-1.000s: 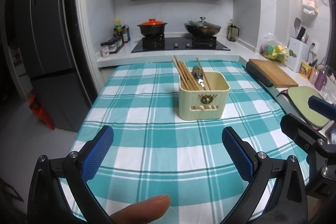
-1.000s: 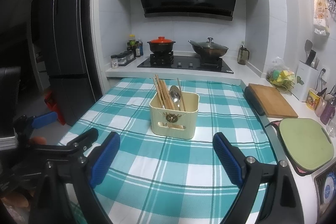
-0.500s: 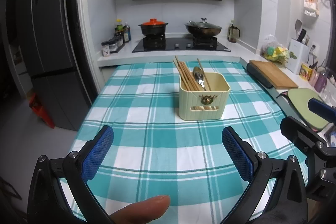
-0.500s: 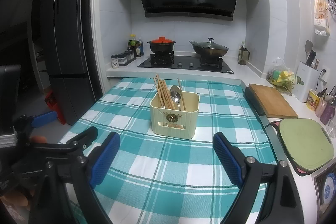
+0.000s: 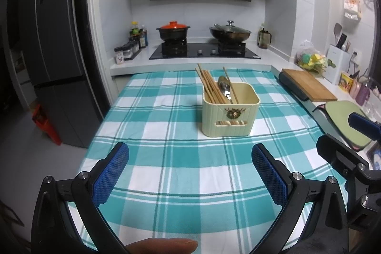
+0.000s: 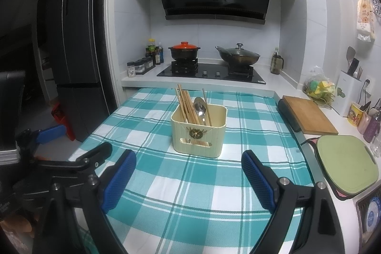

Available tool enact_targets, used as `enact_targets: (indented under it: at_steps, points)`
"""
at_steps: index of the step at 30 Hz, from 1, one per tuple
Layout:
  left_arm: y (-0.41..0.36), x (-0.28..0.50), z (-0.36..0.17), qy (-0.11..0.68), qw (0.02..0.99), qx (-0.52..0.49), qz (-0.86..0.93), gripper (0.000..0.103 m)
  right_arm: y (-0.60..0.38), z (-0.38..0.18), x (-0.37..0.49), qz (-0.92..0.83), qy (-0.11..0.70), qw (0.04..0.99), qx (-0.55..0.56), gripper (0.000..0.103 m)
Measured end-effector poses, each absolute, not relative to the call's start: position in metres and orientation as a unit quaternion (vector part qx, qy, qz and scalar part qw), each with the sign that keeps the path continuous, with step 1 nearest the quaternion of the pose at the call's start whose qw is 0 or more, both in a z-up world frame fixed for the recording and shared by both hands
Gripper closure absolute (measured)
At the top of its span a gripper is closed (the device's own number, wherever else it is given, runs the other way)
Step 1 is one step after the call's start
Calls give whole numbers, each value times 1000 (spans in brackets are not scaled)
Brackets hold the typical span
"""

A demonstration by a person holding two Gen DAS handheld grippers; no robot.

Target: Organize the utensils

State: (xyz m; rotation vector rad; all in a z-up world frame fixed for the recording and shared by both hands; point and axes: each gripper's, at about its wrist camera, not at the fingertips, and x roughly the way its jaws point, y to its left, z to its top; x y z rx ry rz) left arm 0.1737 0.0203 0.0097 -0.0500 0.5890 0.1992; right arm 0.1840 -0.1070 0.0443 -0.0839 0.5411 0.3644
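Note:
A cream utensil holder (image 5: 229, 112) stands upright on the teal checked tablecloth (image 5: 166, 135); it also shows in the right wrist view (image 6: 198, 132). Several wooden chopsticks (image 5: 209, 86) and a metal spoon (image 5: 223, 86) lean inside it. My left gripper (image 5: 190, 173) is open and empty, well short of the holder. My right gripper (image 6: 188, 179) is open and empty, also short of the holder. The right gripper shows at the right edge of the left wrist view (image 5: 352, 158), and the left gripper at the left edge of the right wrist view (image 6: 59, 158).
Behind the table is a stove (image 5: 204, 51) with a red-lidded pot (image 5: 172, 31) and a wok (image 5: 229, 33). A wooden cutting board (image 5: 309, 85) and a green board (image 5: 345, 120) lie on the right counter. A dark fridge (image 5: 52, 51) stands left.
Both grippers stay open and almost still; the left view has tilted up very slightly. The holder and utensils have not moved.

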Motion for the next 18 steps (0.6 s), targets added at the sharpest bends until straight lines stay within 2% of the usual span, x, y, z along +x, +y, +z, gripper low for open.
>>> enact_targets:
  at_steps: [18]
  points:
    - [15,172,12,284,953,-21,106,0,-114,45,185,179,267,946,-40,11]
